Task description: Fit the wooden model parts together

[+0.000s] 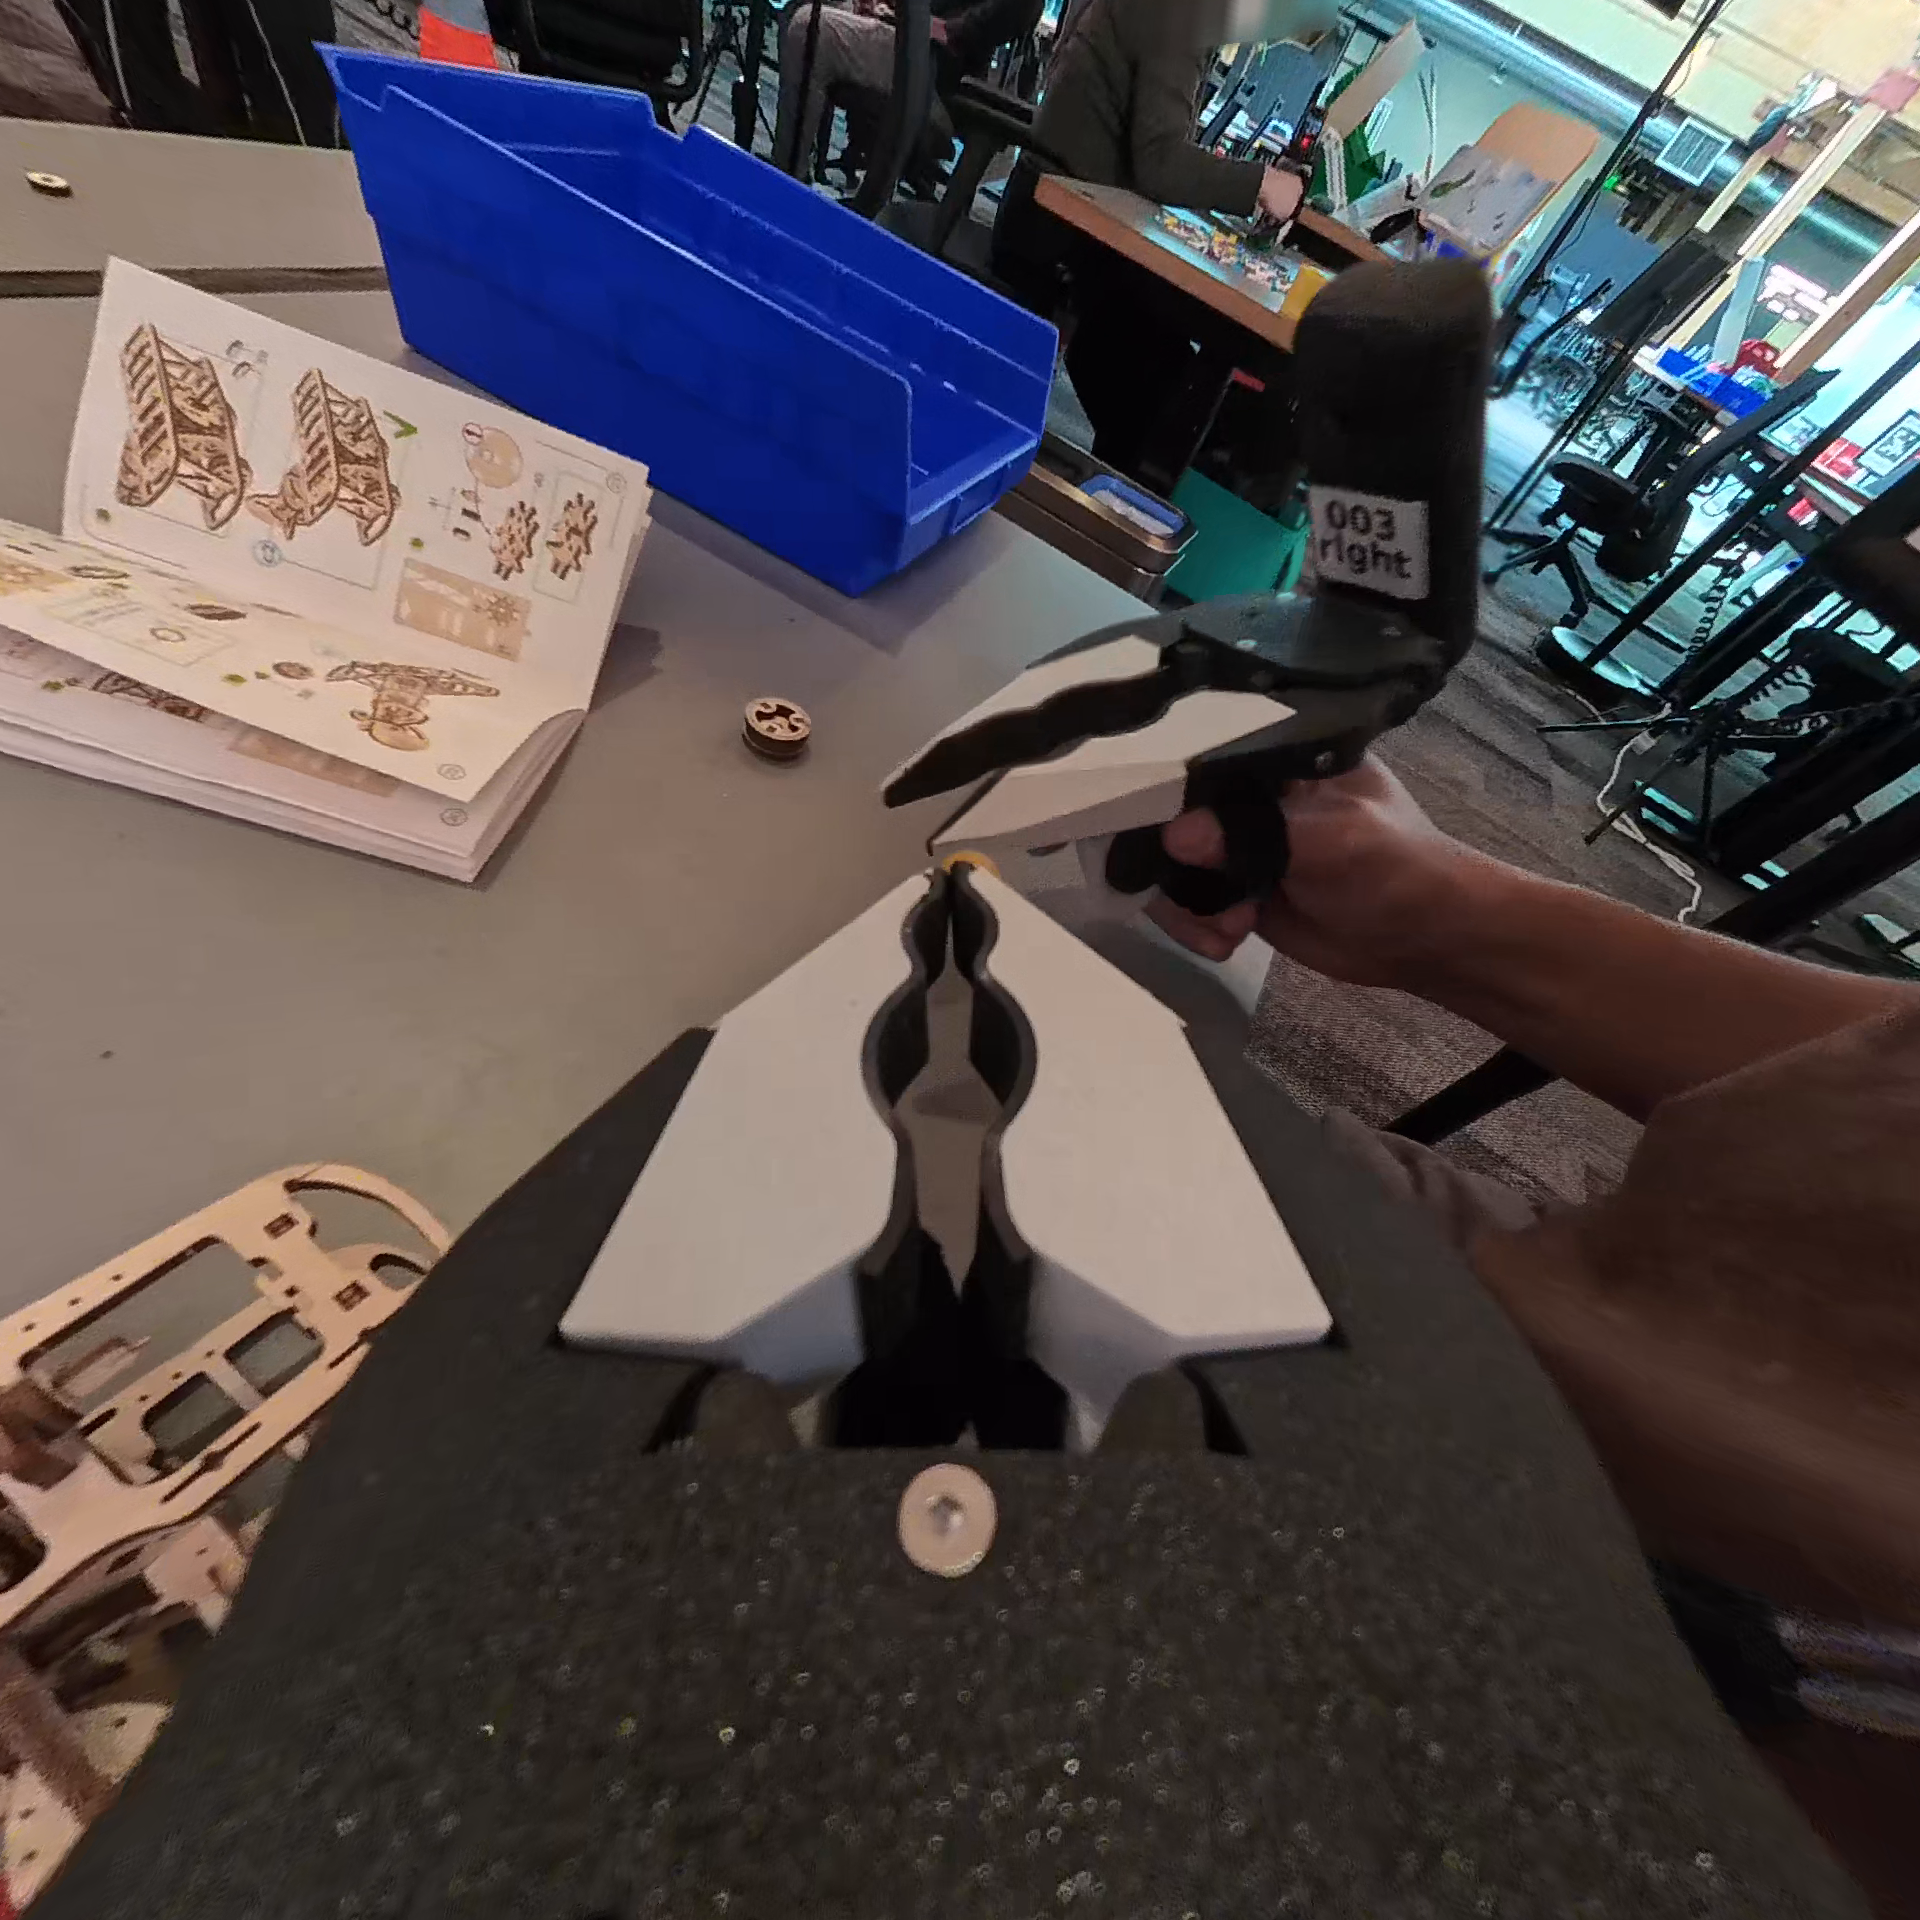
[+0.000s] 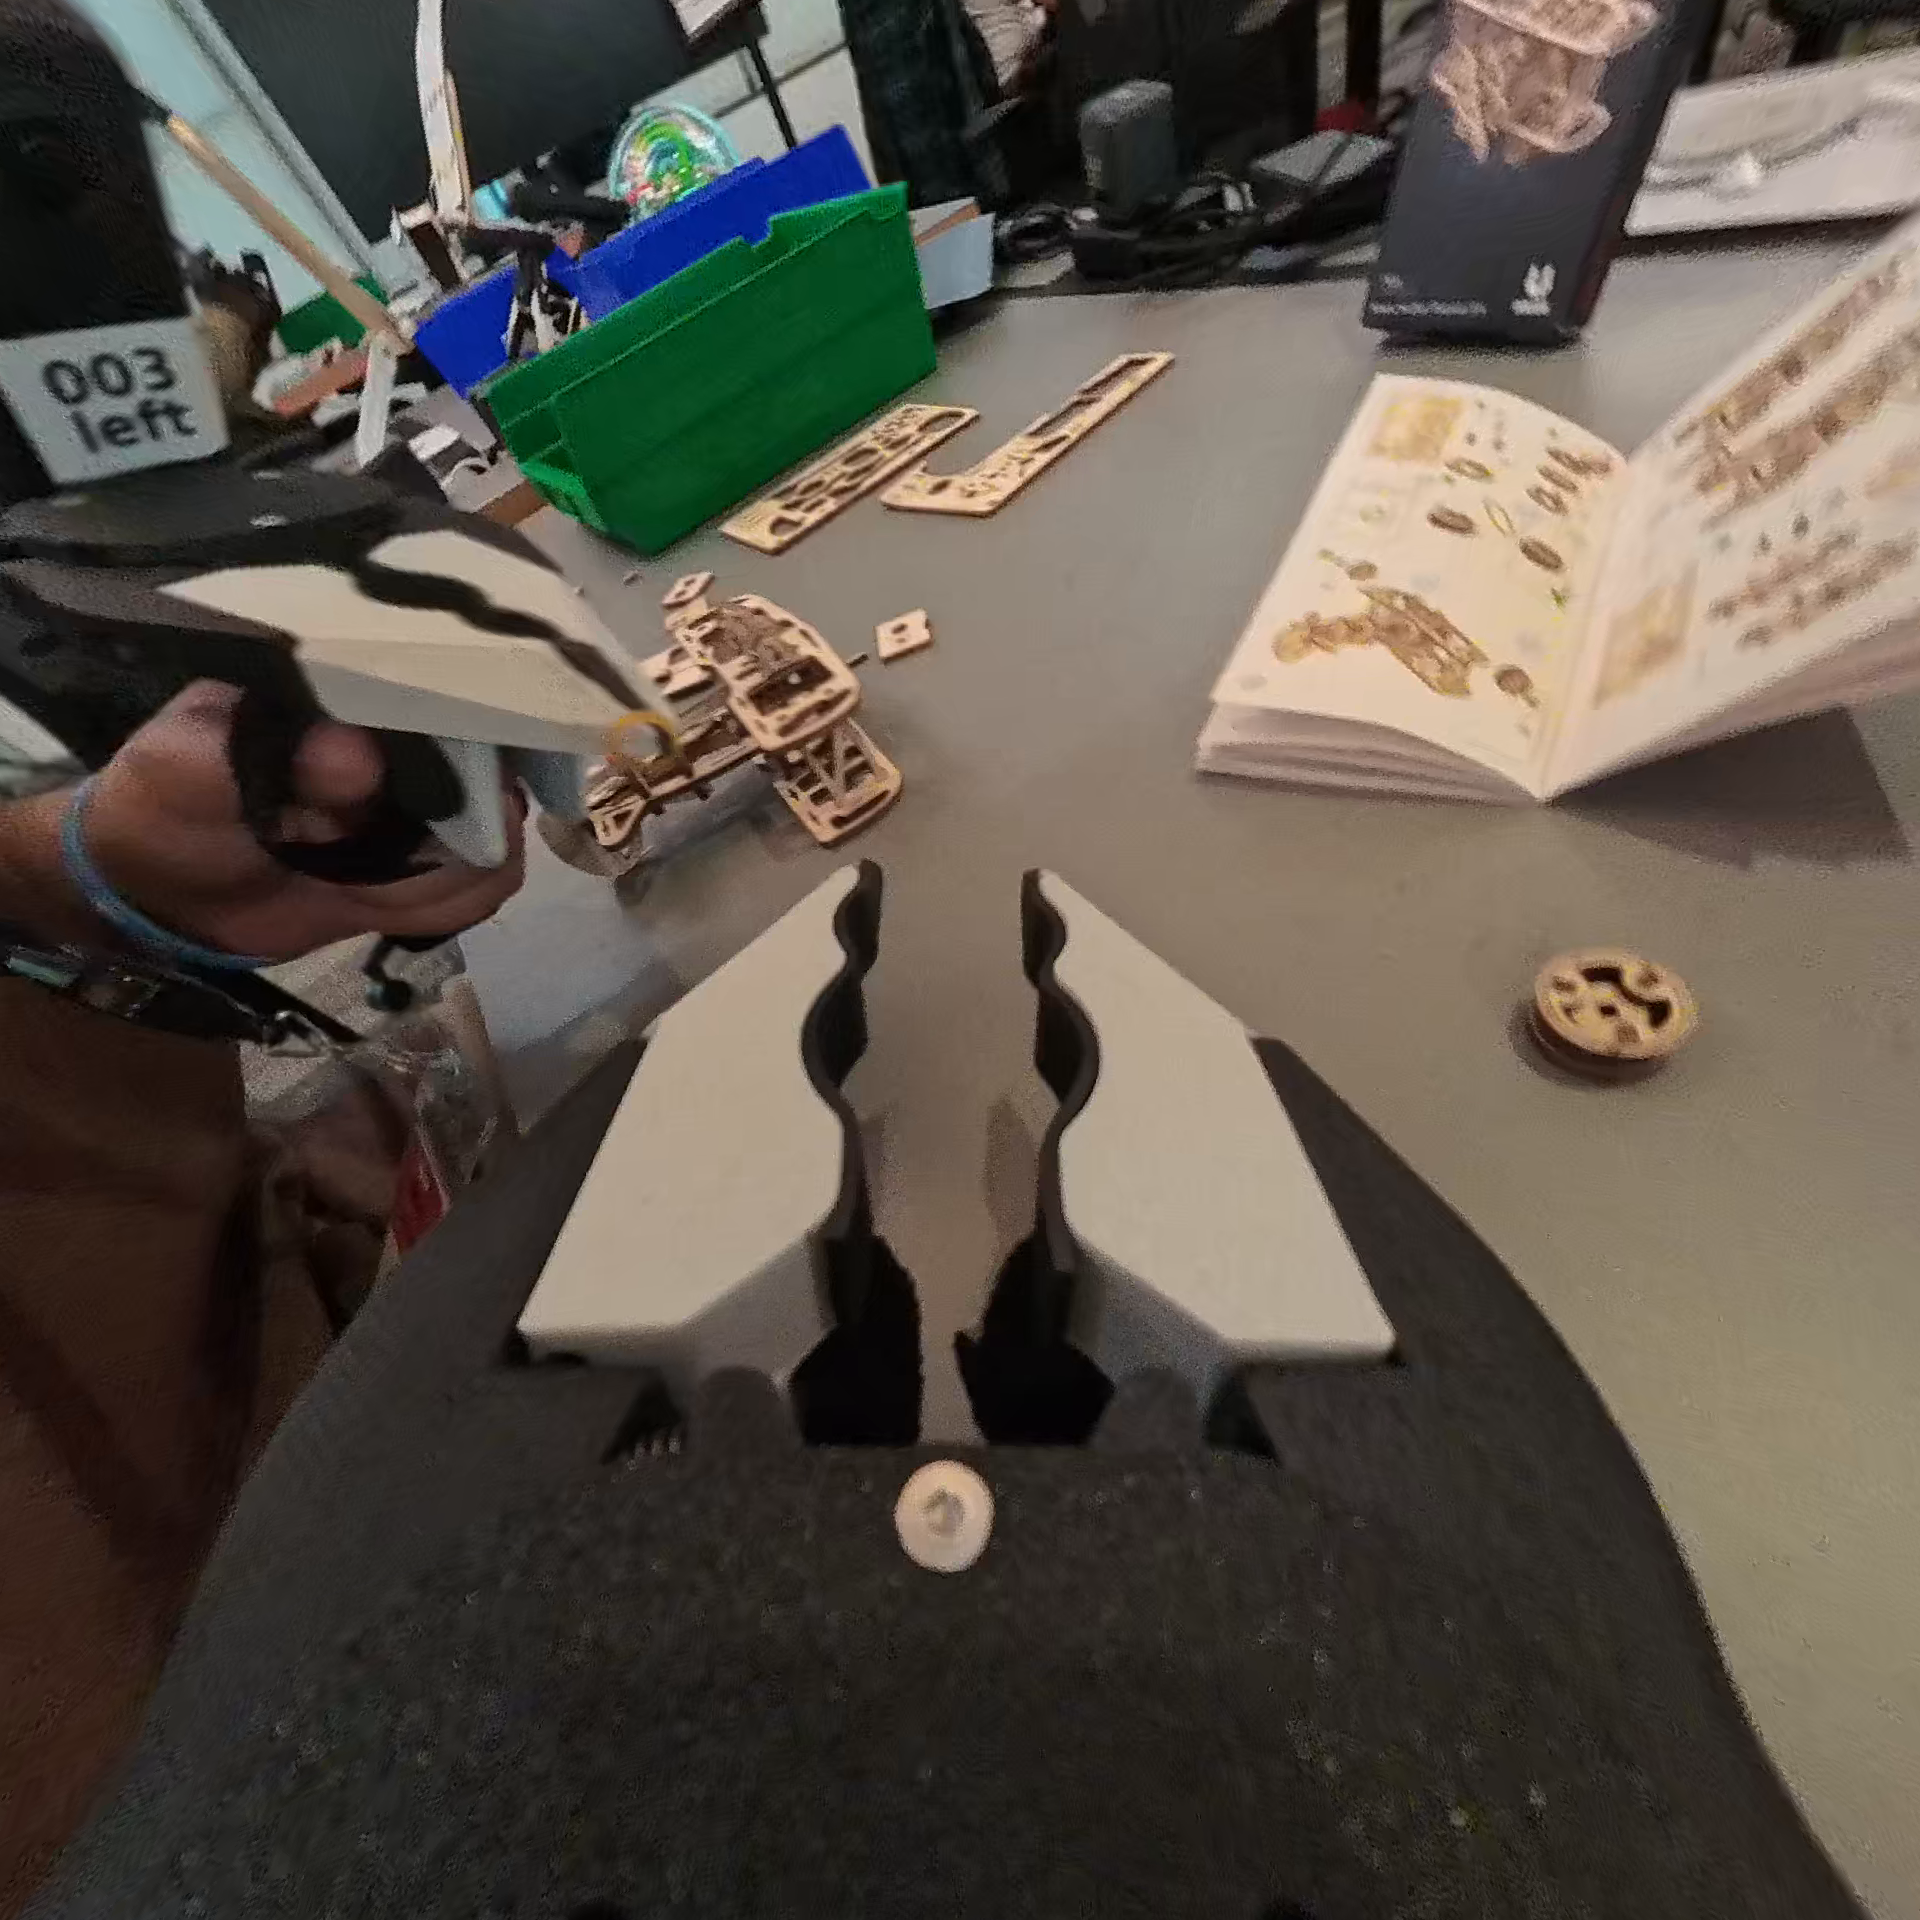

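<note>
My left gripper (image 1: pixel 954 883) is shut, pinching a small yellow ring (image 1: pixel 966 862) at its tips above the grey table (image 1: pixel 416 987). In the right wrist view the left gripper (image 2: pixel 634 727) holds the ring (image 2: pixel 639 736) just in front of the partly built wooden model (image 2: pixel 769 707). My right gripper (image 2: pixel 948 883) is open and empty, low over the table in front of the model. It also shows in the left wrist view (image 1: pixel 914 821), just beyond the left gripper's tips. A round wooden wheel (image 2: pixel 1614 1013) lies alone to the right; it also shows in the left wrist view (image 1: pixel 775 724).
An open instruction booklet (image 2: pixel 1558 582) lies at the right. A green bin (image 2: pixel 717 384), flat wooden part sheets (image 2: pixel 862 473) and a dark box (image 2: pixel 1507 177) stand farther back. A blue bin (image 1: pixel 675 312) and a wooden frame (image 1: pixel 187 1351) show in the left wrist view. My hands' fingertips stand some 6 centimeters from each other. The right tips stand about 11 centimeters off the round wooden wheel (image 2: pixel 1614 1013). It turns up in the left wrist view (image 1: pixel 791 721) as well.
</note>
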A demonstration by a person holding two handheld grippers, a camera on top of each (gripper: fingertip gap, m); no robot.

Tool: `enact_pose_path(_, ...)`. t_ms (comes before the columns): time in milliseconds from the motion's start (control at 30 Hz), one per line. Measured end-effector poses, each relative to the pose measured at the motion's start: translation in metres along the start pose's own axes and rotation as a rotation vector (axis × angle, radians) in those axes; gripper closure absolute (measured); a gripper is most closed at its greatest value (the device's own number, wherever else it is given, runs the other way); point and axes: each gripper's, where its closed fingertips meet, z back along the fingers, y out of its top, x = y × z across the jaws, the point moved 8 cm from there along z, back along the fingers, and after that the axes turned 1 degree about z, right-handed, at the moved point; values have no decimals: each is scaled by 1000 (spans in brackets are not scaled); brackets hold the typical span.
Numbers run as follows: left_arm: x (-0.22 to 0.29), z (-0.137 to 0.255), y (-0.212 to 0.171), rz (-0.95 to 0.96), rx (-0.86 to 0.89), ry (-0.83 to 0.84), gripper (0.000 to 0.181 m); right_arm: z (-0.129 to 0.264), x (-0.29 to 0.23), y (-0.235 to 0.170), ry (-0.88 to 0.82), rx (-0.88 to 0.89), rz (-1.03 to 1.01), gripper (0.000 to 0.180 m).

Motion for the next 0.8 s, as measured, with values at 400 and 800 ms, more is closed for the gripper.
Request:
enact_pose_path(400, 14, -1, 3, -35, 31, -12, 181, 4, -66, 14, 86, 41, 198, 147)
enact_pose_path(800, 51, 4, 16, -213, 157, -71, 181, 34, -72, 27, 232, 140, -10, 155)
